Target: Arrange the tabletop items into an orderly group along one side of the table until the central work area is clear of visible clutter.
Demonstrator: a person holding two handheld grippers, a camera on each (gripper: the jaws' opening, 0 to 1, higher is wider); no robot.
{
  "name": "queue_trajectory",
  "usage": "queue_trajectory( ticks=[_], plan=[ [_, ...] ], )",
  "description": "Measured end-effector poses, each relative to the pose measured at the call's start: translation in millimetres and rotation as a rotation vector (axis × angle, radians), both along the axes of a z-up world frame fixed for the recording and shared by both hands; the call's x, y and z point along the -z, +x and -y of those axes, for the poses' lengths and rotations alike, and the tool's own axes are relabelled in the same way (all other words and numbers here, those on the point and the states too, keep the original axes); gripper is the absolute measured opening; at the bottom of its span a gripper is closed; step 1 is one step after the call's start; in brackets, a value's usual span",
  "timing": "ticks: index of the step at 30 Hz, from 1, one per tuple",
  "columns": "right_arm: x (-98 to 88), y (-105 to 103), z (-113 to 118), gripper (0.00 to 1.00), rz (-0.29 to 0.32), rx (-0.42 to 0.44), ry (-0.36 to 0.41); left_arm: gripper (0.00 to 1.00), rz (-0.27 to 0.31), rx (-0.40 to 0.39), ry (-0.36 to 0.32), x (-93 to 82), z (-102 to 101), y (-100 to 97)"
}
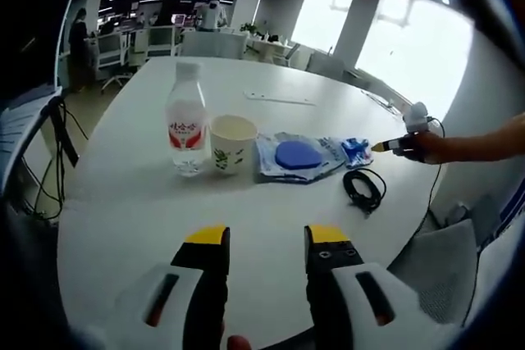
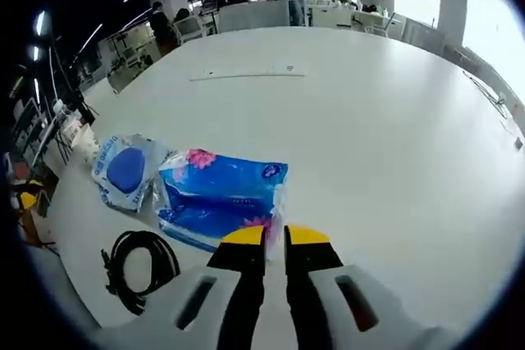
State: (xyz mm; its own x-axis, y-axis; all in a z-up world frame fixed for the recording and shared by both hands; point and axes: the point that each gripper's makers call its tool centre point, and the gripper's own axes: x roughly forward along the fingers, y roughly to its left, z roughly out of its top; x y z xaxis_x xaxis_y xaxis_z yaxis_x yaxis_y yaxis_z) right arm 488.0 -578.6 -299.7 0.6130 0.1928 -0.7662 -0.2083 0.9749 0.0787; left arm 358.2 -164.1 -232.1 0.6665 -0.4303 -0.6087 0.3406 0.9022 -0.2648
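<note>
White tabletop [image 1: 123, 219] spreads bare under your left gripper [image 1: 267, 239], whose yellow-tipped jaws stand apart with nothing between them, hovering short of the row of items. Ahead of it you already have a rough line: the water bottle [image 1: 186, 120] stands upright, the paper cup [image 1: 232, 143] sits just beside it, and next comes the clear pouch with the blue disc [image 1: 298, 156]. The coiled black cable [image 1: 364, 187] lies a little nearer to you, out of that line. Your right gripper [image 2: 274, 237] has its jaws nearly together on the corner of the blue tissue pack [image 2: 220, 196], pinching the wrapper's edge as far as the right gripper view lets you judge (the left gripper view shows it far off to the right, at the end of your arm). That pack rests beside the pouch, near the table's edge, with the cable close by. By my reading you are past the midpoint: most items are grouped along one side and the centre looks open, apart from a thin strip [image 2: 246, 75] lying farther across the table. What remains is settling the pack, tucking the cable into line, and dealing with that strip
</note>
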Motion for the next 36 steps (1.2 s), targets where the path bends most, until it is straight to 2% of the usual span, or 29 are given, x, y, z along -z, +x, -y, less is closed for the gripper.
queue_trajectory(
  ticks=[2,20,28,36],
  plan=[
    [0.8,0,1,0.01,-0.002,0.004,0.004,0.35,-0.002,-0.001,0.004,0.0,-1,-0.6],
    [0.6,3,13,0.00,-0.005,0.048,0.028,0.35,-0.009,0.005,0.009,1.9,3,-2.7],
    [-10.6,-7,8,0.00,-0.003,0.053,0.025,0.35,-0.002,0.003,0.010,-0.9,2,-0.8],
    [-15.2,-4,14,0.02,0.015,0.043,0.039,0.36,0.015,0.008,0.007,-5.3,2,6.0]
  ],
)
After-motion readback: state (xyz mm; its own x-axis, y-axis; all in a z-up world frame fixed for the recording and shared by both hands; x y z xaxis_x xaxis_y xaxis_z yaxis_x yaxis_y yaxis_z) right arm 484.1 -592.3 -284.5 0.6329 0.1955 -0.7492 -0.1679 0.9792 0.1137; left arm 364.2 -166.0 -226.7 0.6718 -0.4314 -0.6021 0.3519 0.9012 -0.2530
